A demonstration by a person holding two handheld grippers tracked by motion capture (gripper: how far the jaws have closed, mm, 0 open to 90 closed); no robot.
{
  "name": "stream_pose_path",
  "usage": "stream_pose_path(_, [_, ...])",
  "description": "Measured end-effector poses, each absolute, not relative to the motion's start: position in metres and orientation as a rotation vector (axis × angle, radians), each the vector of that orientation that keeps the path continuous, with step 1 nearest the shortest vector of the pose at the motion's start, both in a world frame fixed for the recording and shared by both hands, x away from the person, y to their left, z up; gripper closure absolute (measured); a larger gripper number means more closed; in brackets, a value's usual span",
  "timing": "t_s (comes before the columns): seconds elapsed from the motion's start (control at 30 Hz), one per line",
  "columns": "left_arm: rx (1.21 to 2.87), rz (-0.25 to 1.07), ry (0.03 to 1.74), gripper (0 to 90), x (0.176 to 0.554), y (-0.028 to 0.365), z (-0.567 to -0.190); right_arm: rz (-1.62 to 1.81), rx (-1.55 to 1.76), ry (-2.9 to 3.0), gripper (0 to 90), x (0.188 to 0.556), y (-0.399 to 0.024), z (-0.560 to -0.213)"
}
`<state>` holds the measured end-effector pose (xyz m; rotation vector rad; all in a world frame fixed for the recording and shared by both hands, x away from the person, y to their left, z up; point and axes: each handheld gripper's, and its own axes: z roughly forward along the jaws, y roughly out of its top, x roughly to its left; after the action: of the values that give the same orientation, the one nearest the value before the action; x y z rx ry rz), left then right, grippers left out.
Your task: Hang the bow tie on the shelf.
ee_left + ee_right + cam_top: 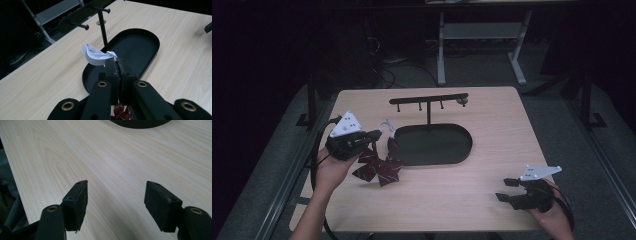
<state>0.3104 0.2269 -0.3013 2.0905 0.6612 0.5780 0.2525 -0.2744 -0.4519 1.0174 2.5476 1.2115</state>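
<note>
One flat black oval tray lies at the middle of the pale wooden table; its floor is bare. From the tray's far rim one thin black post rises to a single black crossbar, which carries four short pegs. One dark red striped bow tie with a white elastic strap hangs just off the tray's left end, its red fabric lying outside the rim and low over the table; whether it touches the wood cannot be told. Two black hand-held grippers are present. The left gripper, held in the person's left hand, has its jaws pressed together on the white elastic strap where it joins the bow, so the tie hangs from it; a loop of strap stands out beyond the jaw tips, above the tray's near end. The right gripper, held in the right hand near the table's front right corner, well apart from the tray, has its jaws spread wide with nothing between them, over bare wood.
</note>
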Motion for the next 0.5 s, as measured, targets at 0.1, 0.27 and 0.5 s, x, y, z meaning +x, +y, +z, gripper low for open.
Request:
stream_pose_path(0.1, [2.094,0.58,0.653,88.2,0.312,0.224,-0.298,1.211,1.022,2.548,34.9,0.253,-0.274,-0.452])
stream_pose_path(0.27, [2.097,0.59,0.636,88.2,0.319,0.215,-0.291,1.209,1.017,2.549,34.9,0.253,-0.275,-0.451])
stream_pose_path(0.5, [2.107,0.596,0.63,88.2,0.327,0.208,-0.287,1.208,1.022,2.548,34.9,0.252,-0.275,-0.451])
